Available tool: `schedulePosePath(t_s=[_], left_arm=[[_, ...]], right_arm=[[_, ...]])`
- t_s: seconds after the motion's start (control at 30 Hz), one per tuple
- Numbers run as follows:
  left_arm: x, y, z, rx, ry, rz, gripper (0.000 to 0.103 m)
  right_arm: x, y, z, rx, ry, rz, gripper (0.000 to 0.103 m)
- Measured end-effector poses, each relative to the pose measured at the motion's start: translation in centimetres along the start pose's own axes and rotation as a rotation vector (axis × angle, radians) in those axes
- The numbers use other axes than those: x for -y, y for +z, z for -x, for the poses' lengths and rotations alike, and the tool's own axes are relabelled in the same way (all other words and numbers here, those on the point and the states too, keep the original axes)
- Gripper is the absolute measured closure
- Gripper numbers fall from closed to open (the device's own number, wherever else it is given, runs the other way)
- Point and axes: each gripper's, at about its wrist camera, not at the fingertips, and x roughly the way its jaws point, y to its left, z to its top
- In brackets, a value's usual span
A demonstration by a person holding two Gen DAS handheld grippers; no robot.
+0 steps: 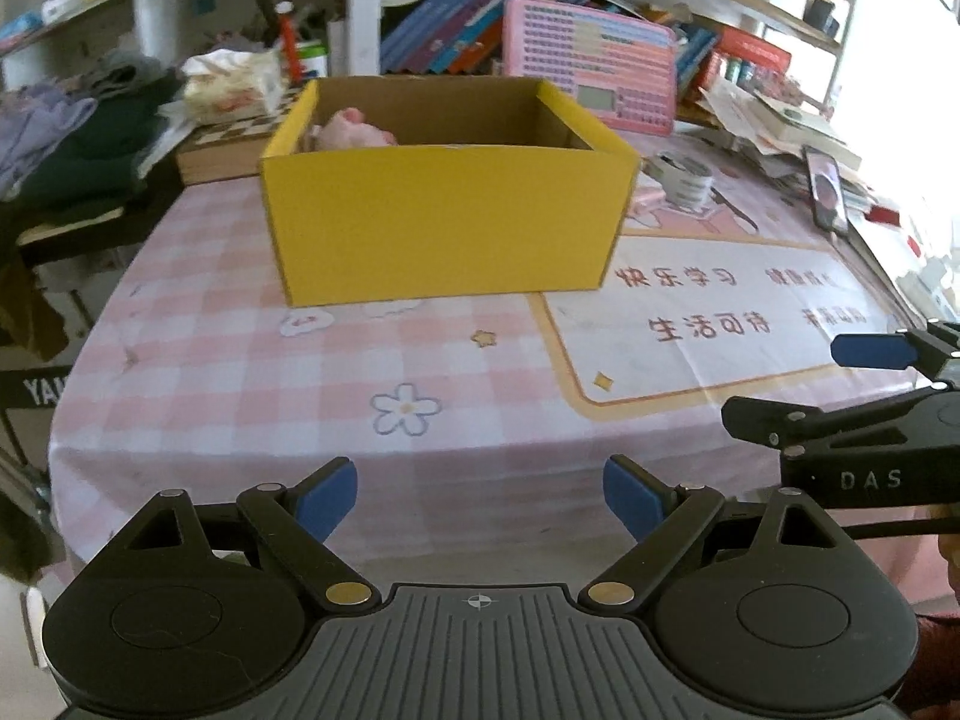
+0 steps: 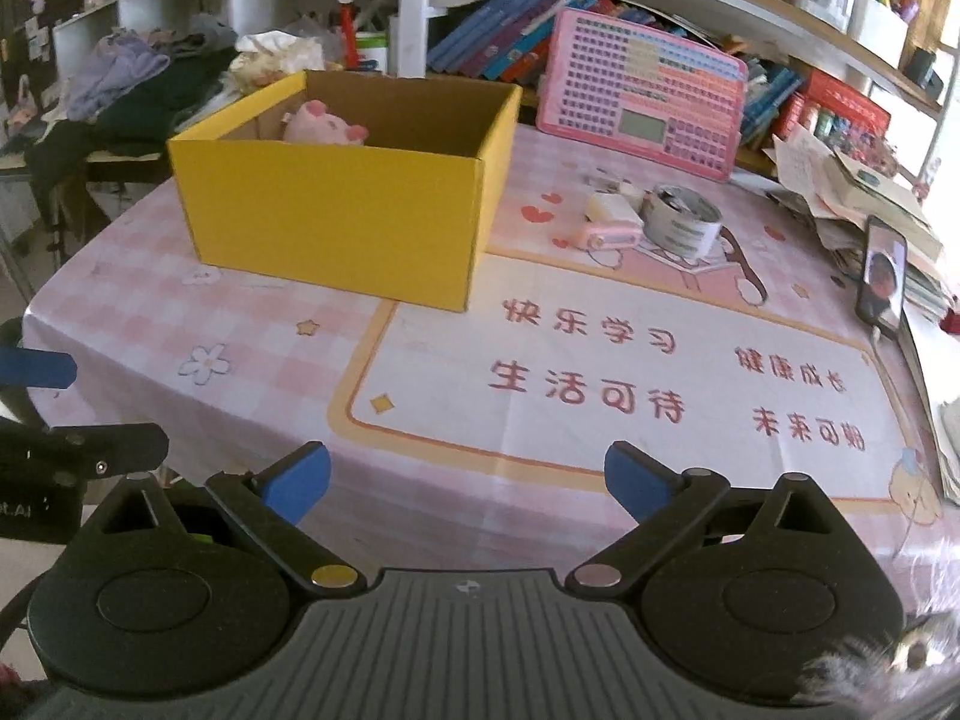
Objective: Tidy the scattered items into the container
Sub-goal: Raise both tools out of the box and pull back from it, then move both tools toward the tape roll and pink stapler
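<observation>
A yellow cardboard box (image 1: 444,222) (image 2: 336,216) stands open-topped on the pink checked tablecloth. A pink plush pig (image 1: 354,129) (image 2: 324,123) lies inside it at the back left. To the right of the box are a roll of tape (image 2: 684,219) (image 1: 684,177), a small pink item (image 2: 612,237) and a pale block (image 2: 609,207). My left gripper (image 1: 480,486) (image 2: 120,403) hovers open over the near table edge, nothing between its blue pads. My right gripper (image 2: 468,474) (image 1: 780,381) is beside it, open and empty too.
A pink toy keyboard (image 2: 642,96) leans against shelved books behind the box. A phone (image 2: 881,276) stands at the right by a heap of papers (image 2: 852,192). Clothes (image 2: 132,84) are piled at the back left. The printed mat (image 2: 600,384) lies in front of the right gripper.
</observation>
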Motion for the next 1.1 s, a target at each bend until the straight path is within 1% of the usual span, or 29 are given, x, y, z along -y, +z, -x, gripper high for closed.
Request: schedulePosePath(t_s=[0.8, 1.1], left_arm=[[6.7, 2.9, -4.1, -0.044, -0.119, -0.156, 0.012], [9.0, 4.3, -6.1, -0.056, -0.157, -0.189, 0.012]], right_arm=[[7.1, -1.3, -0.1, -0.027, -0.11, -0.139, 0.004], [9.8, -0.9, -1.0, -0.042, -0.138, -0.165, 0.004]])
